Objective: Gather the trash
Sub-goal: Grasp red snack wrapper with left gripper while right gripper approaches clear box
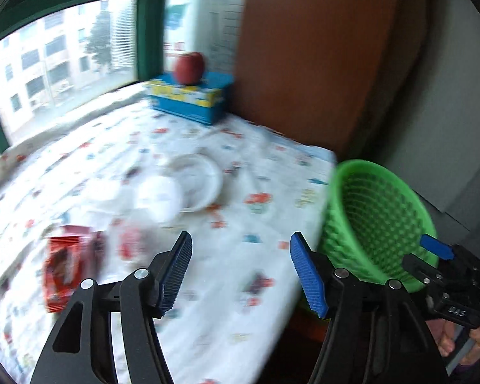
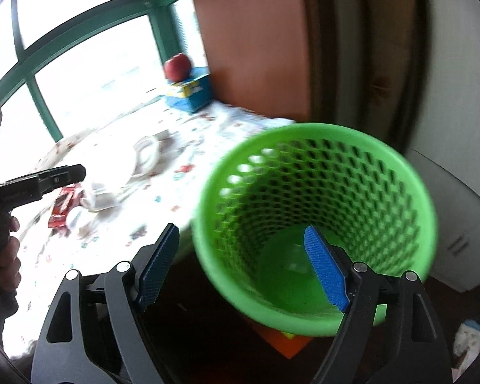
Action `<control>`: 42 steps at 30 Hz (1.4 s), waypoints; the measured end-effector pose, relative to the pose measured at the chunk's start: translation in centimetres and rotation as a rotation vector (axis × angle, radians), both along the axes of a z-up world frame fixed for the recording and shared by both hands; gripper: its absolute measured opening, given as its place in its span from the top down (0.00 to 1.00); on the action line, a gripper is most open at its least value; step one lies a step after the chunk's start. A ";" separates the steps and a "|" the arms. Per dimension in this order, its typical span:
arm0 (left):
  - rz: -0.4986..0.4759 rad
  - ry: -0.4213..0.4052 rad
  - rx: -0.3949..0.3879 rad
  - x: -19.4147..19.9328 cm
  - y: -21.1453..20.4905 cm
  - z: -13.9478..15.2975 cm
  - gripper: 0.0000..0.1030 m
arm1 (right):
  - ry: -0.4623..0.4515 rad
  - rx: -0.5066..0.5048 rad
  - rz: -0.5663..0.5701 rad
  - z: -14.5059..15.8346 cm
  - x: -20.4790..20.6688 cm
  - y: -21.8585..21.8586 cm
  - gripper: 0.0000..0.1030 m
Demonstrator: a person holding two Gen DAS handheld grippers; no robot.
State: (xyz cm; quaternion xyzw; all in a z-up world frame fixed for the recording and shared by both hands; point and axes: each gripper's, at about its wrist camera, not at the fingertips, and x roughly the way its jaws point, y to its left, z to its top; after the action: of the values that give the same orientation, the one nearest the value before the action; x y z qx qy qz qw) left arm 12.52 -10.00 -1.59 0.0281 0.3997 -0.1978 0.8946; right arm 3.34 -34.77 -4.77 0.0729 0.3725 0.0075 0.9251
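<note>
The green perforated plastic wastebasket (image 2: 313,224), just off the counter's (image 1: 208,304) right edge, looks empty. A crumpled red snack wrapper (image 1: 65,265) lies near the left edge. Left tool (image 1: 241,272) and right tool (image 2: 240,265) are both spread, gripping nothing

Red apple (image 1: 189,68) atop blue box (image 1: 192,100); patterned tablecloth (image 1: 227,256); green-framed window (image 1: 64,60); brown wooden panel (image 1: 313,54) behind.

The left wrist view looked across the patterned-cloth surface (image 1: 208,288) toward the window; the right looked down, close, into the green plastic mesh basket (image 2: 320,147). Both caught the basket (image 1: 377,224) and the red apple (image 1: 189,68) on the blue box (image 1: 192,102).
</note>
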 end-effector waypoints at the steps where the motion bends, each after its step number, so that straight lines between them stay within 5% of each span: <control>1: 0.027 -0.002 0.007 0.2 1.2 0.0 0.39 | -0.002 0.001 0.017 0.1 0.4 0.7 0.23; 9: 0.213 -0.012 0.071 2.3 9.7 -0.4 0.35 | -0.015 -0.001 0.140 0.6 3.0 5.8 0.22; 19: 0.373 0.072 0.095 5.0 18.1 -3.6 0.32 | 0.012 0.027 0.289 0.2 6.9 11.5 0.22; 38: 0.350 0.203 0.087 8.2 20.6 -9.4 0.32 | 0.084 0.030 0.473 -2.8 13.3 18.5 0.23; 42: 0.340 0.216 0.072 8.5 20.7 -9.9 0.42 | 0.096 0.020 0.504 -3.4 14.5 19.3 0.23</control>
State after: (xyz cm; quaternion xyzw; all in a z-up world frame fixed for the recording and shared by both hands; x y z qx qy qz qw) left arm 20.98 10.74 -11.46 -0.0293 0.4991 -0.0313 0.8655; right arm 17.86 -15.44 -8.19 -0.0127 0.4224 0.2383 0.8744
